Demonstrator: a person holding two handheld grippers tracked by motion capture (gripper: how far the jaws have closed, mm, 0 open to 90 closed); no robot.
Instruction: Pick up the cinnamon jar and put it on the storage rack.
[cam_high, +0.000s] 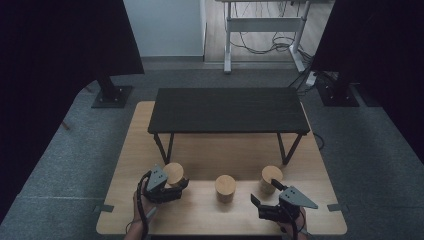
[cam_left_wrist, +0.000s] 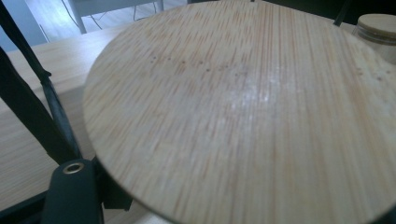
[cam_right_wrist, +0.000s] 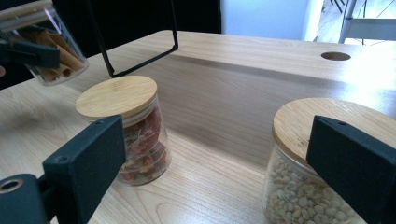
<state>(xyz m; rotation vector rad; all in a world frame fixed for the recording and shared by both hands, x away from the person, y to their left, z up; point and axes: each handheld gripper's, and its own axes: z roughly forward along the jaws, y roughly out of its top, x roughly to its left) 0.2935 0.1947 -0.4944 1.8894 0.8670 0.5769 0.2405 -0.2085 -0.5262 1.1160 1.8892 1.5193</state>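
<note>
Three glass jars with bamboo lids are on the wooden table (cam_high: 310, 220). My left gripper (cam_high: 176, 184) is shut on the left jar (cam_high: 174, 172), which holds brown sticks and hangs tilted above the table (cam_right_wrist: 46, 42). Its lid (cam_left_wrist: 243, 107) takes up most of the left gripper view, with one black jaw at the lower left. The middle jar (cam_high: 225, 187) holds reddish dried pieces (cam_right_wrist: 135, 130). The right jar (cam_high: 271, 178) holds pale nuts (cam_right_wrist: 308, 186). My right gripper (cam_high: 266, 194) (cam_right_wrist: 219, 172) is open just short of those two jars, with nothing between its jaws.
A low black shelf (cam_high: 227, 110) on thin metal legs (cam_right_wrist: 140, 60) stands across the back of the table. A round hole (cam_right_wrist: 335, 56) is cut in the tabletop farther off. Dark curtains and a white desk frame (cam_high: 265, 25) stand beyond.
</note>
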